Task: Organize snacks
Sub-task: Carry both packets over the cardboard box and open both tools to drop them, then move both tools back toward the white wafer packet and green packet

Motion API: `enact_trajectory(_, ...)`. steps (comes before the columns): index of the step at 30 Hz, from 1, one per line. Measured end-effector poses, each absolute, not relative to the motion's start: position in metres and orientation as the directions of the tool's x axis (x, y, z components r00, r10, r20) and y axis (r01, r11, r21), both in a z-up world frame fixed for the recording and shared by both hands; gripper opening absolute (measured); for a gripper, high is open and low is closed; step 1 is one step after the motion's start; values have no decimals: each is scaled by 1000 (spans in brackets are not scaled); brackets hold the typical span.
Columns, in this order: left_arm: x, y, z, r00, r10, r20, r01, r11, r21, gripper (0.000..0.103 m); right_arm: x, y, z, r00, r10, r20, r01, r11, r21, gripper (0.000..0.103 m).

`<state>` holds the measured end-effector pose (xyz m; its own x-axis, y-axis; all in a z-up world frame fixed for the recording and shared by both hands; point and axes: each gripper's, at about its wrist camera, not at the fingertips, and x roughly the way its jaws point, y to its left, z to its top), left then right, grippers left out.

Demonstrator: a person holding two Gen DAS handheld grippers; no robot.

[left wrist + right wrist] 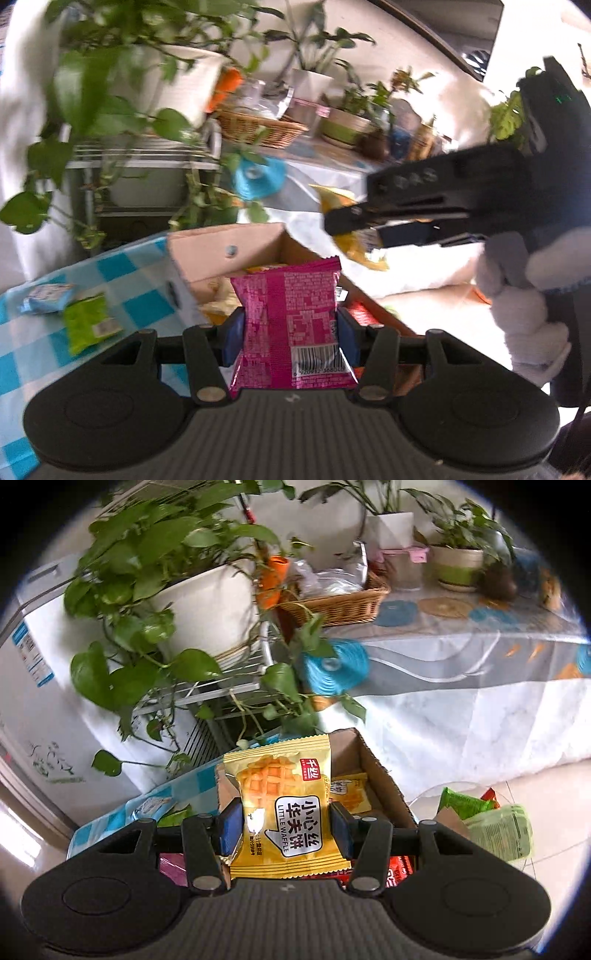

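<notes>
Left hand-held gripper (290, 338): blue pads pressed on both sides of a pink snack packet (291, 325), held upright, barcode side to the camera, above the near edge of an open cardboard box (221, 251).

Right hand-held gripper (284, 829): clamped on a yellow waffle packet (284, 805), printed "LITTLE WAFFLE", held upright above the same box (373, 760). In the left wrist view it enters from the right, carried by a white-gloved hand (524, 295), with the yellow packet between its fingers.

Box: stands on a counter with a blue-and-white checked cloth (122, 280); another yellow packet (349, 792) lies inside.

On the cloth left of the box: a light blue packet (46, 297) and a green packet (88, 321), just beside each other.

Right of the box: green packets (495, 823) in a separate pile.

Background: potted plants, a wicker basket (343, 603).
</notes>
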<state>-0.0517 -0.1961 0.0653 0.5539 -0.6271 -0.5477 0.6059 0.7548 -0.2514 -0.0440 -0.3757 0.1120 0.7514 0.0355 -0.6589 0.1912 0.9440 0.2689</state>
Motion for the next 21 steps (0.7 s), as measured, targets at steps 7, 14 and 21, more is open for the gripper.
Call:
enact_trajectory(7,-55,-222,59,515,-638,-573,626,736,-258,51,-43,-390,109,746,14,-666,249,922,298,56)
enact_trajectory(14,-58,-225,58,521,-647,-556,622,734,-272,68,-45,-391,108,753,-5,-658,274,912,306,75)
enact_trajectory(21,-63,-214,60,550,-609,-572,606,762,-229,86,-44,-387,110,754,0,-657,263,916,302,89)
